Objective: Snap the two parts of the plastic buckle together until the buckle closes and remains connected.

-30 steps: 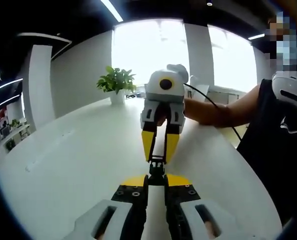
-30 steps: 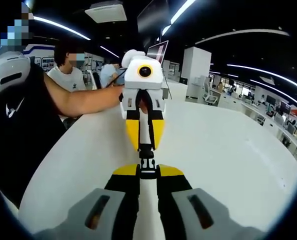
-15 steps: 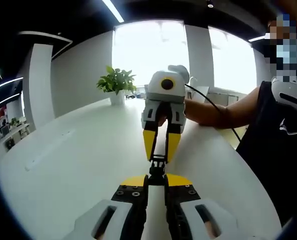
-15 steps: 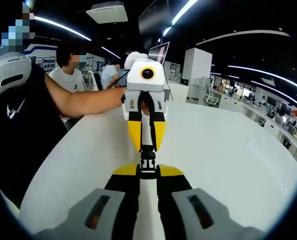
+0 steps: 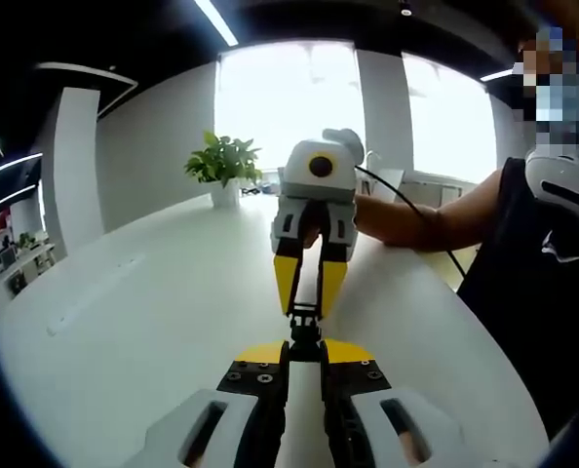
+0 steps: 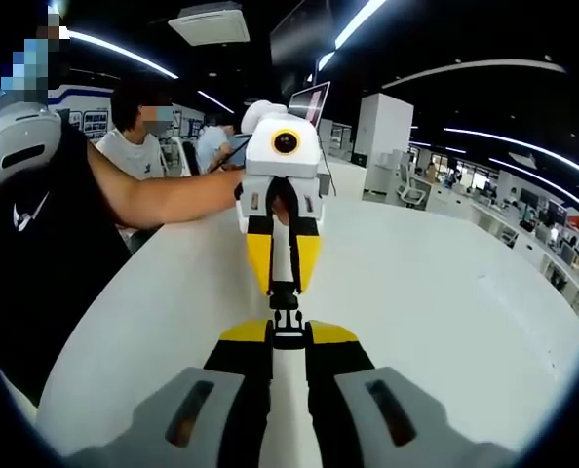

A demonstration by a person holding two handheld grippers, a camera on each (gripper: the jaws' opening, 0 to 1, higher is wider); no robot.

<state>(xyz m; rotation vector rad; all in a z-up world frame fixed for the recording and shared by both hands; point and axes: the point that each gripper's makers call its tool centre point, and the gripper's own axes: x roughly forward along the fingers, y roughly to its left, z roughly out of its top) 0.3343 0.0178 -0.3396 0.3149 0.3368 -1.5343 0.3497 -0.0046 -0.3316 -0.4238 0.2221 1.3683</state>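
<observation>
Your left gripper (image 5: 305, 343) is clamped on one half of the black plastic buckle (image 5: 305, 323), held above the white table (image 5: 153, 322) so it faces its mate squarely. Opposite, your right gripper (image 5: 308, 310) pinches the other half, nose to nose with the left. From the right gripper view the buckle (image 6: 287, 314) sits between both sets of tips with the halves touching in one line; I can't tell whether the latch has clicked. That straight alignment probably lets the prongs slide in cleanly.
</observation>
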